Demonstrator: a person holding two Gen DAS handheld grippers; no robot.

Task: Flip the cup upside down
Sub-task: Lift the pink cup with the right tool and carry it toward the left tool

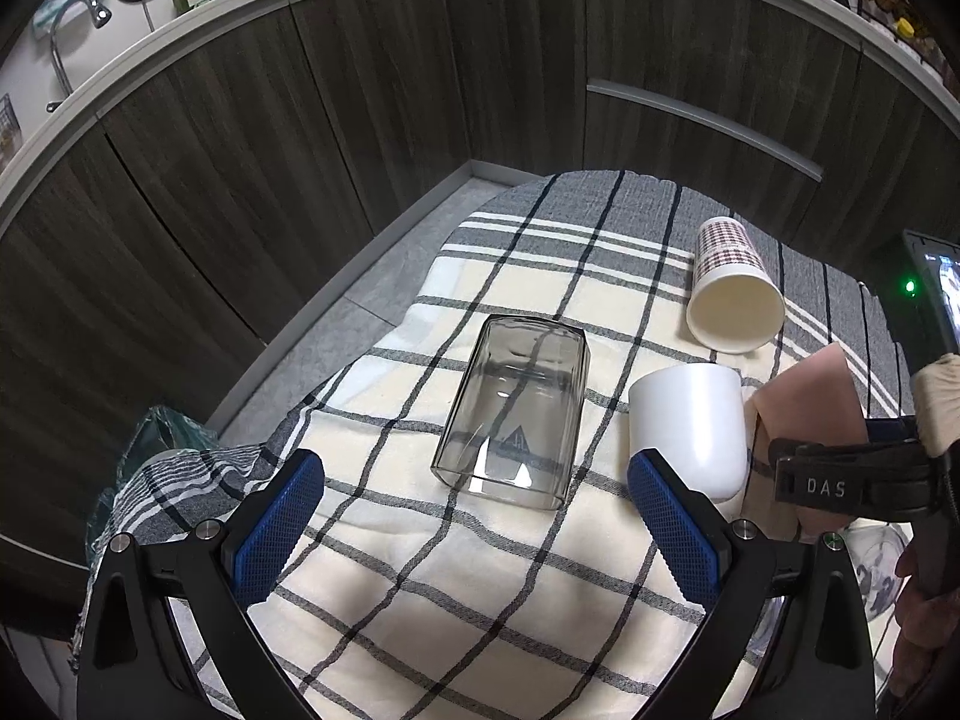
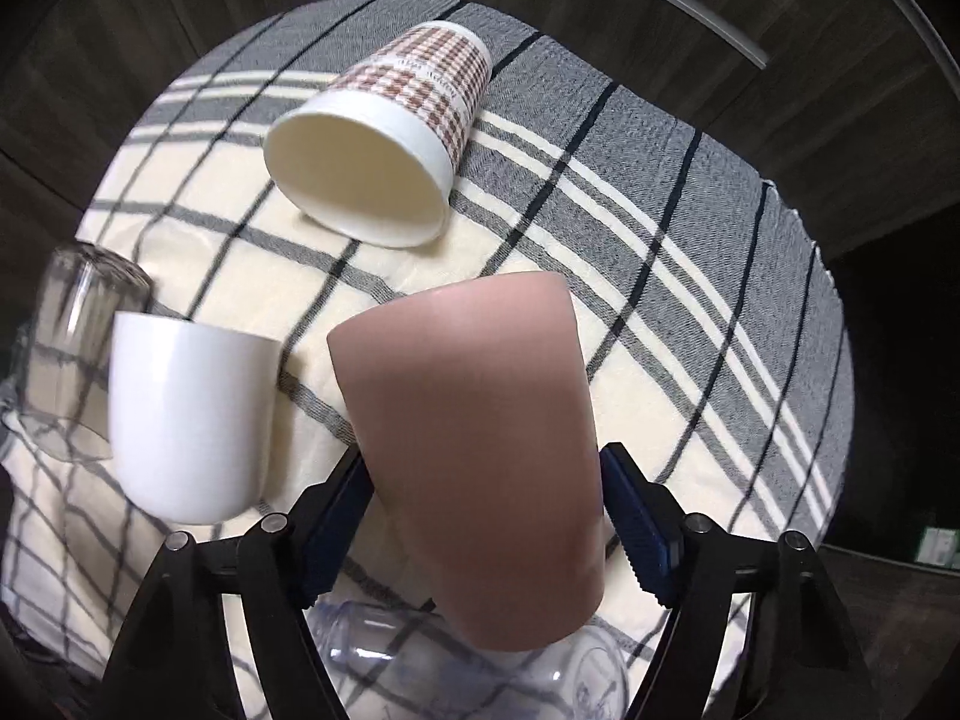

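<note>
My right gripper [image 2: 483,480] is shut on a pink cup [image 2: 474,420] and holds it tilted over the checked cloth [image 2: 690,276]; in the left wrist view the pink cup [image 1: 804,396] shows at the right edge beside the right gripper's finger [image 1: 840,483]. A white cup [image 2: 186,414] stands mouth down to its left. A patterned paper cup [image 2: 384,144] lies on its side behind. My left gripper [image 1: 474,516] is open and empty, just short of a clear glass [image 1: 513,414] lying on its side.
Dark cabinet fronts [image 1: 300,138] rise close behind the cloth-covered table. A clear plastic bottle [image 2: 420,648] lies under the pink cup. A device with a green light [image 1: 927,294] stands at the right. The cloth's left edge [image 1: 420,300] drops to the floor.
</note>
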